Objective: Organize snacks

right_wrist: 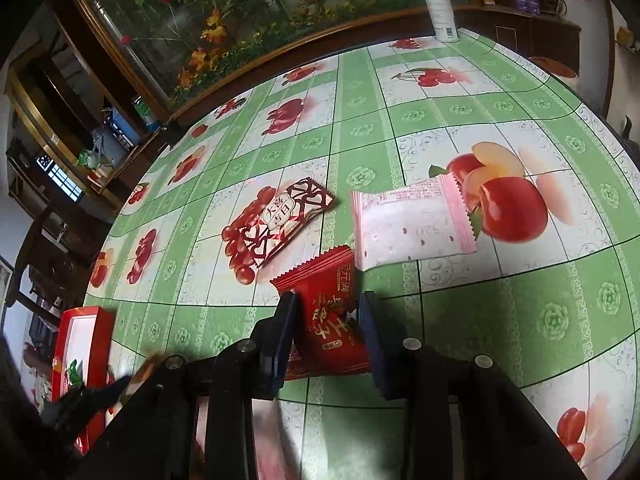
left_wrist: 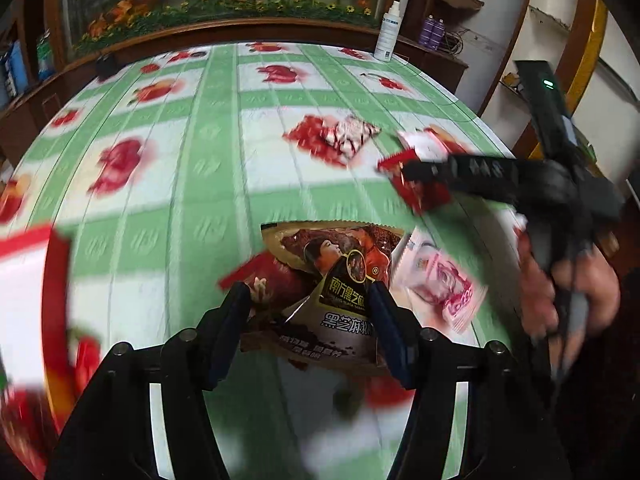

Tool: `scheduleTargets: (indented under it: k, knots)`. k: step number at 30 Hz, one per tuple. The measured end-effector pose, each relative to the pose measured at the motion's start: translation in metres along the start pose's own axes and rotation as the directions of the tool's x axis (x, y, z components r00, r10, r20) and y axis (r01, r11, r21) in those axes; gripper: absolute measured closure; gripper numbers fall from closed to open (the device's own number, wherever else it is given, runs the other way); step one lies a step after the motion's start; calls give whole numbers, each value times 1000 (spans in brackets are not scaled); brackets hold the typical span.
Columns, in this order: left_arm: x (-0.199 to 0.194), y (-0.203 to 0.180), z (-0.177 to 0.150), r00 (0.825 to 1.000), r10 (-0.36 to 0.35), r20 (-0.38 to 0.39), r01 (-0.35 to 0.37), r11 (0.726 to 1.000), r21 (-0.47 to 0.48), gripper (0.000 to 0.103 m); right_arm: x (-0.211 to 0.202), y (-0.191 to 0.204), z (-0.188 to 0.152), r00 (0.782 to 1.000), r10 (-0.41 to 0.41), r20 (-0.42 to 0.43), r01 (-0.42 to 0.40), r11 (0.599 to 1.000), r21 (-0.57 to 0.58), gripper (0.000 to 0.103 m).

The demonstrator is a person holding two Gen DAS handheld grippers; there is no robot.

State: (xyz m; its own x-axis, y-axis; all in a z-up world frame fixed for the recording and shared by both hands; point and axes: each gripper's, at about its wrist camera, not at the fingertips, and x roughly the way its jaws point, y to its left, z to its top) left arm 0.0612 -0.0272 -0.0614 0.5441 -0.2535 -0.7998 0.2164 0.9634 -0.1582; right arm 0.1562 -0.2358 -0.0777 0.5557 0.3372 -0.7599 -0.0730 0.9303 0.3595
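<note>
the left tool (left_wrist: 308, 300) is clenched on a brown sesame-paste sachet (left_wrist: 340, 276), its two blue pads pressing the sachet's sides; the sachet is held above the green fruit-print worktop (left_wrist: 208, 128). the left view is blurred. a pink wrapped snack (left_wrist: 440, 280) shows just to the right of the sachet, and a red-and-white patterned packet (left_wrist: 340, 138) lies farther off on the worktop. at the left edge of that view is part of a red box (left_wrist: 32, 272) with a white inside.

the right tool (right_wrist: 328, 320) grips a red snack packet (right_wrist: 328, 320) between its pads, so it is closed on that packet, low over the worktop (right_wrist: 560, 320). just past it lie the patterned packet (right_wrist: 276, 220) and, to its right, the pink wrapped snack (right_wrist: 412, 224), whose lower left corner sits close to the red packet's top edge; whether they touch is unclear. the red box (right_wrist: 80, 344) stands at the left side of the worktop, well apart from these packets. a white spray bottle (right_wrist: 440, 4) stands upright at the far edge.
</note>
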Motion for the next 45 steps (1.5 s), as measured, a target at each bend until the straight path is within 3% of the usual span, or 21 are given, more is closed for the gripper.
scheduleTargets:
  k: [3, 8, 15, 18, 20, 24, 26, 27, 29, 31, 34, 37, 39, 45]
  knots:
    - [-15, 12, -20, 1000, -19, -5, 19, 999, -49, 44, -2, 2, -4, 1000, -2, -1, 2, 1000, -13, 69]
    - [-44, 30, -43, 999, -45, 22, 47, 992, -117, 73, -5, 6, -10, 1000, 16, -9, -16, 1000, -23, 70]
    - [-46, 42, -47, 998, -55, 32, 59, 988, -142, 74, -5, 14, -17, 996, 75, -47, -77, 996, -52, 70]
    - [-45, 42, -49, 999, -49, 21, 52, 988, -144, 55, -4, 18, -17, 994, 88, -72, -92, 994, -60, 68]
    - [-44, 34, -51, 999, -43, 19, 45, 993, -105, 24, -4, 18, -17, 993, 90, -72, -94, 994, -56, 68]
    - [-34, 13, -51, 1000, 24, 8, -23, 1000, -9, 20, -4, 23, -19, 994, 83, -73, -89, 993, -79, 59]
    - [-31, 13, -50, 998, 48, 30, -48, 999, -5, 20, -4, 29, -21, 994, 80, -73, -87, 991, -101, 49]
    - [-32, 17, -49, 998, 43, 46, -41, 998, -37, 23, -4, 30, -21, 994, 77, -72, -84, 990, -111, 48]
    - [-33, 25, -46, 997, 36, 62, -32, 997, -68, 53, -4, 35, -23, 996, 57, -67, -66, 988, -140, 46]
    - [-33, 31, -44, 998, 4, 65, 2, 996, -93, 56, -4, 38, -24, 997, 44, -62, -53, 986, -158, 46]
    - [-35, 27, -45, 996, 20, 87, -14, 998, -64, 58, -4, 40, -26, 998, 30, -48, -38, 984, -173, 46]
    - [-42, 23, -44, 992, -7, 127, 12, 999, -37, 69, -4, 39, -26, 999, 31, -39, -37, 985, -171, 47]
    - [-48, 23, -43, 988, -32, 149, 36, 999, -22, 71, -4, 37, -25, 999, 14, -30, -19, 986, -167, 63]
    - [-53, 24, -44, 979, -114, 167, 118, 993, -12, 80, -4, 38, -26, 1000, -5, -18, 2, 983, -185, 64]
